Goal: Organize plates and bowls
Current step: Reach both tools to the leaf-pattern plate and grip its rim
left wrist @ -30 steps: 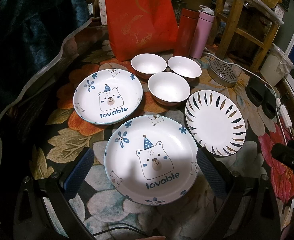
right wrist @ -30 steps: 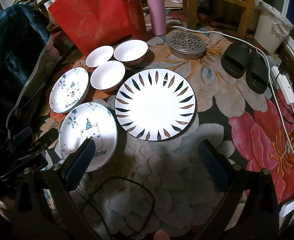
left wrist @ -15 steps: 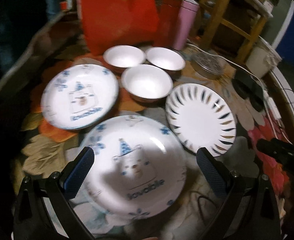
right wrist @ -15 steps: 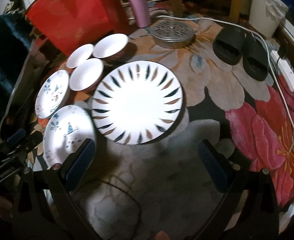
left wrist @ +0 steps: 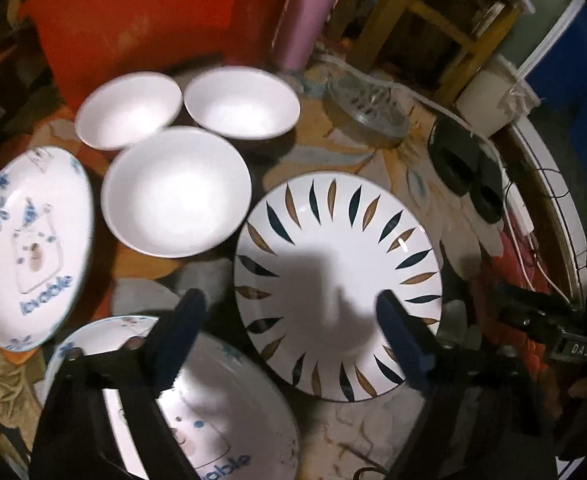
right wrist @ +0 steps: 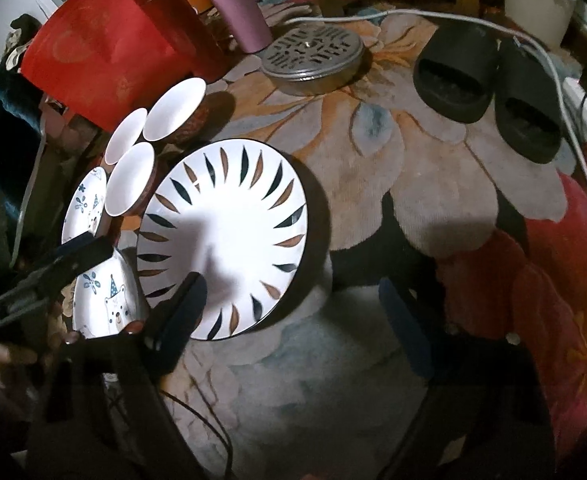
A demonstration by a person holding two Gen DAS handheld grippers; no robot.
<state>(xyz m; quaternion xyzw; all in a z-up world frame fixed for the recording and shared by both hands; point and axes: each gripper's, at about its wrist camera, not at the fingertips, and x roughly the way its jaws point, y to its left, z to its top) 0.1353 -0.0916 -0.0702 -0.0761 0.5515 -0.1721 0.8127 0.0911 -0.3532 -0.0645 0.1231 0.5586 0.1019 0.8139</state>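
A leaf-pattern plate (left wrist: 333,280) (right wrist: 229,236) lies on the floral rug. Three white bowls (left wrist: 177,188) (right wrist: 131,184) sit close together behind it. Two bear plates marked "lovable" lie to the left: one near (left wrist: 213,420) (right wrist: 107,300), one farther (left wrist: 29,248) (right wrist: 85,204). My left gripper (left wrist: 289,344) is open and empty, over the near edge of the leaf plate and the near bear plate. My right gripper (right wrist: 289,320) is open and empty, above the rug at the leaf plate's near right edge.
A red bag (left wrist: 125,20) (right wrist: 101,52), a red flask and a pink flask (right wrist: 233,4) stand behind the bowls. A round metal grate (right wrist: 313,52), black slippers (right wrist: 489,84), a white cable (right wrist: 573,100) and a wooden stool (left wrist: 433,20) lie to the right.
Both grippers have moved forward and to the right, closer to the leaf plate. The left one has swung from the near bear plate toward the leaf plate. Nothing was grasped.
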